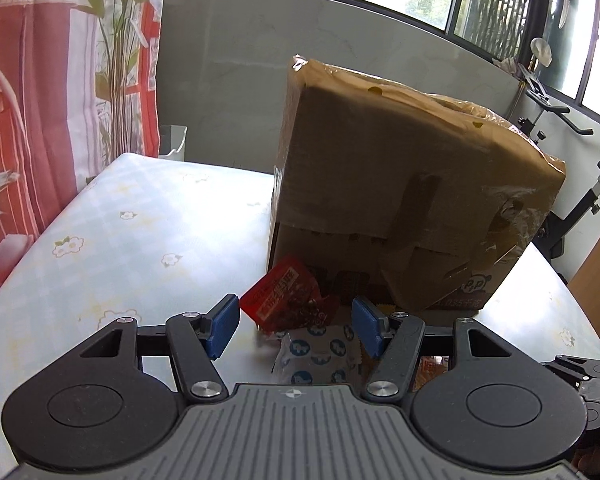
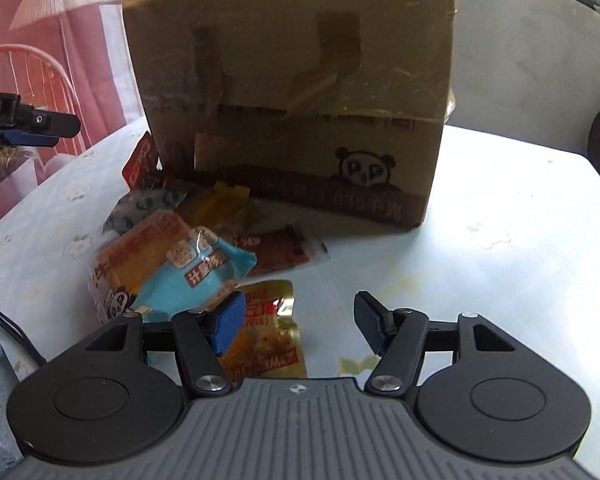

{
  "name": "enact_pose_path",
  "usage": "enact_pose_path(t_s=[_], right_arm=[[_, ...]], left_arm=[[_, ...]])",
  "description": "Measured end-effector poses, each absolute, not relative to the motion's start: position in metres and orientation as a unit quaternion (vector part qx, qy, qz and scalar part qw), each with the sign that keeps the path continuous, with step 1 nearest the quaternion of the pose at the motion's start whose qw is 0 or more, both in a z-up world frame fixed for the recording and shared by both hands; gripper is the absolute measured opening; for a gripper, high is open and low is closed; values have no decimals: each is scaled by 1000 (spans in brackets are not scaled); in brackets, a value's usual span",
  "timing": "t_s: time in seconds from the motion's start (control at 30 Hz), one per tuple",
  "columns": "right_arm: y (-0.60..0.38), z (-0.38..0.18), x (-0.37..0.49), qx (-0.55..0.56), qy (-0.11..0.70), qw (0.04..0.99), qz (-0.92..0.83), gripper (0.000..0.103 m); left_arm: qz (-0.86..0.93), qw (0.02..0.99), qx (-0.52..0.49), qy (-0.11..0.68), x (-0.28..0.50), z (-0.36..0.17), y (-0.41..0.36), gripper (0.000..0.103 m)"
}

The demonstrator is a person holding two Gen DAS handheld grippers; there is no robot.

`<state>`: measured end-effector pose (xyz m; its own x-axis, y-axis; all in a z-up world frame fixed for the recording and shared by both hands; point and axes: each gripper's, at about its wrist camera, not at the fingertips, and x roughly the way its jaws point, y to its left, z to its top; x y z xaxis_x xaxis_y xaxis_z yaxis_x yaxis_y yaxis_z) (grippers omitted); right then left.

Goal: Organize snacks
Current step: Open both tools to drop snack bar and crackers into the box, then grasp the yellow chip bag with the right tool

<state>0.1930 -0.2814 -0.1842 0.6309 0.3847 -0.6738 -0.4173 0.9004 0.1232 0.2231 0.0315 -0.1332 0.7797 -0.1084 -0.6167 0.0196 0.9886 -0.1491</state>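
A brown cardboard box [image 1: 400,200] stands on the table; it also shows in the right wrist view [image 2: 292,80]. Several snack packets lie in front of it. My left gripper [image 1: 296,326] is open and empty above a red packet [image 1: 288,300] and a white packet with blue dots [image 1: 316,356]. My right gripper [image 2: 300,322] is open and empty; its left pad touches or overlaps a gold packet [image 2: 268,336] beside a light blue packet [image 2: 196,276] and an orange packet [image 2: 140,248]. A yellow packet [image 2: 220,204] and a red-brown packet [image 2: 288,252] lie near the box.
The table has a pale floral cloth [image 1: 120,240]. A red-and-white curtain [image 1: 40,100] hangs at the left. An exercise bike [image 1: 572,200] stands behind right. The left gripper [image 2: 28,128] shows at the left edge of the right wrist view.
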Motion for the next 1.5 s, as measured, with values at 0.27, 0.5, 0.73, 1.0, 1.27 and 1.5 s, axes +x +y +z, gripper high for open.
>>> enact_pose_path(t_s=[0.27, 0.5, 0.73, 1.0, 1.27, 1.5], right_arm=[[-264, -195, 189, -51, 381, 887, 257, 64], [-252, -201, 185, -93, 372, 884, 267, 71], [-252, -201, 185, -94, 367, 884, 275, 55], [-260, -196, 185, -72, 369, 884, 278, 44], [-274, -187, 188, -65, 352, 900, 248, 39], [-297, -189, 204, -36, 342, 914, 214, 39]], left_arm=[[-33, 930, -75, 358, 220, -149, 24, 65], [-36, 926, -70, 369, 220, -154, 19, 65], [-36, 923, -72, 377, 221, -156, 18, 65], [-35, 922, -73, 380, 221, -157, 18, 65], [-35, 921, -73, 381, 221, -158, 17, 65], [-35, 920, -70, 383, 221, -159, 17, 65]])
